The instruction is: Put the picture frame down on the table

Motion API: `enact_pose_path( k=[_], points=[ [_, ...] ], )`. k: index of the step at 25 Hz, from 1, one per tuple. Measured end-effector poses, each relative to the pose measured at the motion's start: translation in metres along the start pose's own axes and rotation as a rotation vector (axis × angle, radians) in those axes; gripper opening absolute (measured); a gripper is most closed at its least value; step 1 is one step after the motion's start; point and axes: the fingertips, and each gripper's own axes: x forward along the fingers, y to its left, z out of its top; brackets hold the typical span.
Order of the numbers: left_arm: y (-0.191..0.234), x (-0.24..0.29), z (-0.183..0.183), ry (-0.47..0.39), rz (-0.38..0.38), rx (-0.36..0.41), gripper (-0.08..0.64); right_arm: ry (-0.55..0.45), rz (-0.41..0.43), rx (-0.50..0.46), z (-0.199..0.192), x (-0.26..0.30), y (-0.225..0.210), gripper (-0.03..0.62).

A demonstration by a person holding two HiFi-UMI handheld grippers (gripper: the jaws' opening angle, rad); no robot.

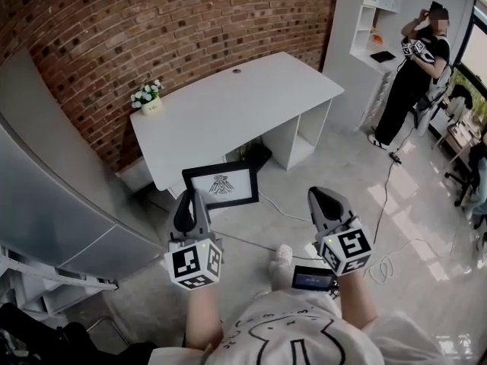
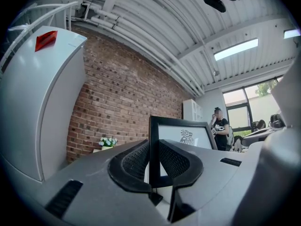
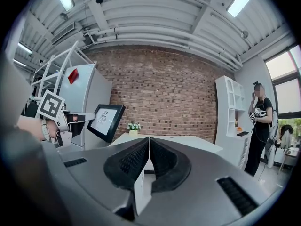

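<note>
Carrying the picture frame [image 1: 222, 185] to the white desk [image 1: 251, 90] is, in our judgement, the step in hand; the frame hangs upright in the air in front of the desk, not yet over its top; our left gripper [image 1: 189, 201] pinches the frame's left border between its pads; our right gripper [image 1: 320, 198] is pressed together on nothing. We advise bringing the frame over a bare part of the top, clear of the flower pot [image 1: 147, 99], lowering it level, and releasing only once it rests. Count: one frame; one desk; one flower pot; two grippers; one other person [image 1: 417, 67] by the shelving [image 1: 380, 6].
</note>
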Motion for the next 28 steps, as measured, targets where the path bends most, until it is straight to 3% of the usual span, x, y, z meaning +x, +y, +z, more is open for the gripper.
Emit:
enact_pose_path(
  k=[11,28],
  points=[
    [0.008,0.063,-0.001,-0.018,0.021,0.017,0.071,-0.025,0.036,-0.020,0.006,0.067,-0.030,0.020],
    [-0.016,0.222,-0.011,0.006,0.047,0.026,0.071,-0.020,0.083,0.018,0.008,0.201,-0.136,0.020]
  ],
)
